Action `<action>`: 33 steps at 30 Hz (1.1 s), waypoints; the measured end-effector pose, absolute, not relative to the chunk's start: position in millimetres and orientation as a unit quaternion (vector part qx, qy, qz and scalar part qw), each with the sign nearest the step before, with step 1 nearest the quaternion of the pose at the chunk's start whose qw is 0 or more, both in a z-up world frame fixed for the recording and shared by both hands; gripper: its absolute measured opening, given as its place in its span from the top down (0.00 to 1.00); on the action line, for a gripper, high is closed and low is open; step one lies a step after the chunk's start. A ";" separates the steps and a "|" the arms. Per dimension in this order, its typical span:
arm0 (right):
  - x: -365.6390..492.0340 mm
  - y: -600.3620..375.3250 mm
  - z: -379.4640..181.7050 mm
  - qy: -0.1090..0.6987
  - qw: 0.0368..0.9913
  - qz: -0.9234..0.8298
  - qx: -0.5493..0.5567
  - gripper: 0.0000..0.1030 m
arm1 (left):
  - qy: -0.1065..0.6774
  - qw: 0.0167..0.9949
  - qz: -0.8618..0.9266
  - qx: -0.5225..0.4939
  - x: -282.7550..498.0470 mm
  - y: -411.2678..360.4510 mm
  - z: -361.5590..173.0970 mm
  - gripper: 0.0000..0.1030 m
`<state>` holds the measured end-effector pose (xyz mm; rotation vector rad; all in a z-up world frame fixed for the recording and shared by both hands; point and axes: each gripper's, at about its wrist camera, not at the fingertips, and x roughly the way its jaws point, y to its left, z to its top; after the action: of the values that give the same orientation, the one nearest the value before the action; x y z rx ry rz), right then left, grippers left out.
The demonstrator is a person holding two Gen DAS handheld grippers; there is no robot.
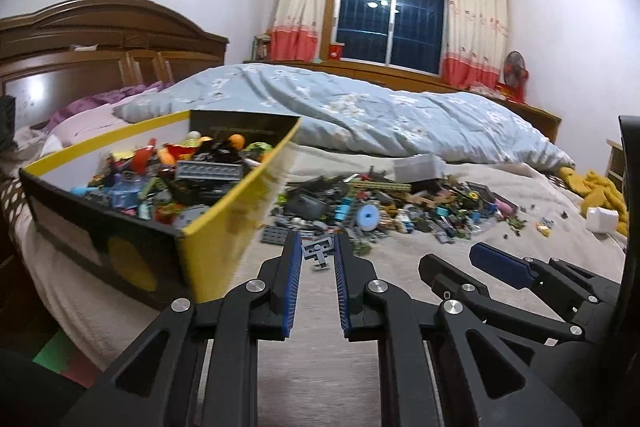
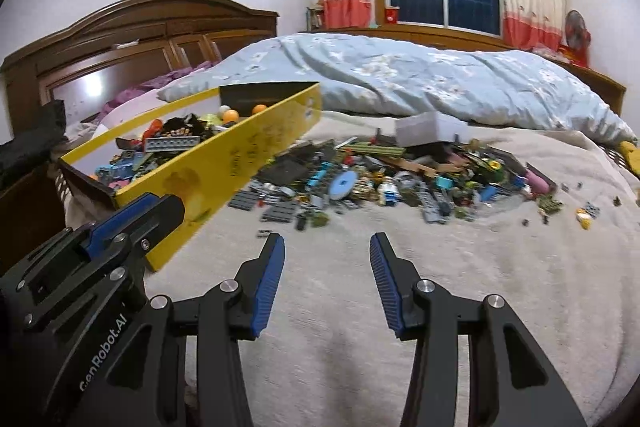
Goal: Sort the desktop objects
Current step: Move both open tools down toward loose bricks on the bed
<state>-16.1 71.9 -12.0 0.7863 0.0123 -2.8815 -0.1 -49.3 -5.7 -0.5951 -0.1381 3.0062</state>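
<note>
Sitting at far left on the bed (image 1: 400, 259): yellow cardboard box (image 1: 224, 227), tilted on the soft cover, already part-filled with building bricks — long grey studded plate (image 1: 210, 171) on top, orange balls (image 2: 231, 115) toward the far end. Likely serving as the sorting bin, kept just beside the pile for short carries.

Hanging just right of the box's near corner: left gripper (image 1: 318, 251), blue pads closed in on a small grey brick piece (image 1: 319, 251). Piece looking pinched at the fingertips, clear of the bed cover; contact on both pads not fully confirmable, but no gap visible. Judging the step in hand as a carry toward the box — the piece being held at the very tips, probably for a clean release over the rim.

Lying further right, mid-bed: loose pile of mixed bricks (image 2: 380, 175) — dark grey plates (image 2: 280, 211) at the near edge, a light-blue round disc (image 2: 344, 183), a grey block-shaped box (image 2: 428, 127) at the back, scattered tiny bits (image 2: 584, 215) trailing off right. Most of the sorting still looking undone.

Hovering at right, low over bare cover short of the pile: right gripper (image 2: 327, 247), fingers spread apart, holding nothing — apparently waiting or lining up for a pick. Bunched behind everything: pale blue quilt (image 2: 440, 79).
</note>
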 end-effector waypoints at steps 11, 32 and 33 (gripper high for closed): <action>-12.8 101.5 -14.6 -0.011 0.045 -0.960 0.276 0.56 | -0.039 0.065 0.977 -0.199 -7.2 -24.2 -7.7 0.84; -30.3 105.1 -24.4 -0.002 0.100 -0.957 0.271 0.56 | -0.096 0.114 0.955 -0.256 -30.4 -37.6 -21.9 0.81; -30.8 106.4 -23.3 -0.004 0.106 -0.957 0.271 0.55 | -0.099 0.118 0.954 -0.255 -31.0 -38.4 -22.0 0.79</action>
<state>-30.8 106.5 -23.3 0.7977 -0.0132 -2.8184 -31.0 -38.4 -22.0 -0.7459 -0.2907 2.7916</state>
